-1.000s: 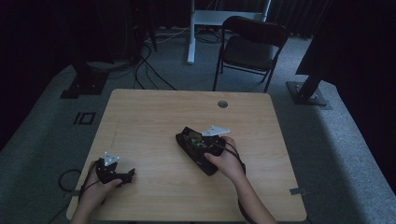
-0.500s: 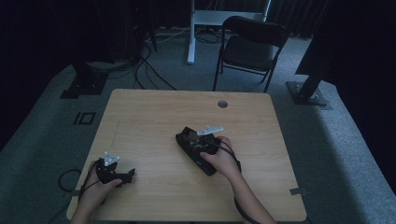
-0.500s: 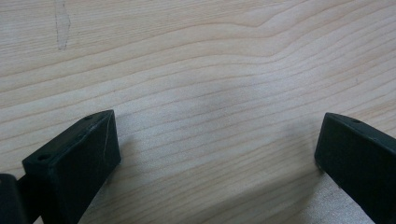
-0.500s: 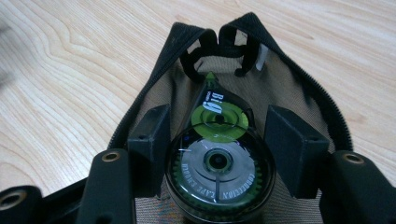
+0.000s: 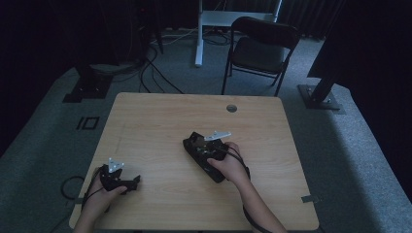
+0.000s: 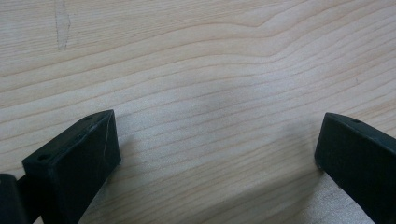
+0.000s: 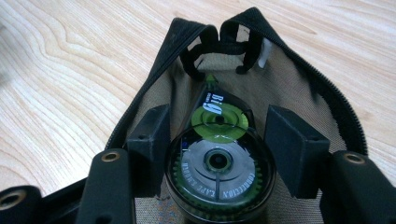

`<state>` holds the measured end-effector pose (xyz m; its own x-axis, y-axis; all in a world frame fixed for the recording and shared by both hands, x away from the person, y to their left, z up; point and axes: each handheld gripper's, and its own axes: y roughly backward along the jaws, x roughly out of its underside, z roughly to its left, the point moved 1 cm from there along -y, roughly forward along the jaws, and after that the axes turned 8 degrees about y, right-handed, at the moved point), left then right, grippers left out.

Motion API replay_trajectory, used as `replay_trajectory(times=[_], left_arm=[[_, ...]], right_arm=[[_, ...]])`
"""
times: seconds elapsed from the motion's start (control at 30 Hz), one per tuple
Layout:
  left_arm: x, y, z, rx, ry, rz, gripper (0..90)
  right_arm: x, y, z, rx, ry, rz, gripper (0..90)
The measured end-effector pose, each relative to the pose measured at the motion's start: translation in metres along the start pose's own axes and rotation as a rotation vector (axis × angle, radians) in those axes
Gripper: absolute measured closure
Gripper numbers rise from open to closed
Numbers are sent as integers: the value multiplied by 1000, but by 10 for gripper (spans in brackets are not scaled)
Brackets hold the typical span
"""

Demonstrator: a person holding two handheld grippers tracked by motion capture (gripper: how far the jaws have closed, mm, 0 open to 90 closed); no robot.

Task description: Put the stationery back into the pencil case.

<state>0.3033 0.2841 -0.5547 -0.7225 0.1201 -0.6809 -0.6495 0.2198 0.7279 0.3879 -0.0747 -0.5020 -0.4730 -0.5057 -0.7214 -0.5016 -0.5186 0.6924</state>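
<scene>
Near the middle of the wooden table (image 5: 160,121), my right gripper (image 7: 217,135) sits over an open black zip pouch (image 7: 299,79), and between its jaws is a correction tape dispenser (image 7: 218,163), a round clear-cased one with a green reel and a grey geared wheel. The jaws stand at about half their spread, both pads set against the sides of its casing, so I read it as gripped (the nose of the dispenser points into the pouch, above its tan mesh lining). From the high view the right gripper (image 5: 210,148) lies low on the pouch (image 5: 194,143), with my right hand (image 5: 231,165) behind it. Over at the table's near left corner, my left gripper (image 5: 119,178) rests on bare wood, well apart from the pouch, its jaws spread wide with nothing between them.
</scene>
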Motion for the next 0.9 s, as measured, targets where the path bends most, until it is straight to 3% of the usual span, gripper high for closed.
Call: replay_trajectory(times=[0.27, 0.47, 0.9], left_arm=[[0, 0, 0, 0, 0, 0, 2], [0, 0, 0, 0, 0, 0, 2], [0, 0, 0, 0, 0, 0, 2]], right_arm=[[1, -3, 1, -25, 1, 11, 406], [1, -2, 1, -21, 11, -13, 342], [2, 4, -3, -37, -25, -45, 294]])
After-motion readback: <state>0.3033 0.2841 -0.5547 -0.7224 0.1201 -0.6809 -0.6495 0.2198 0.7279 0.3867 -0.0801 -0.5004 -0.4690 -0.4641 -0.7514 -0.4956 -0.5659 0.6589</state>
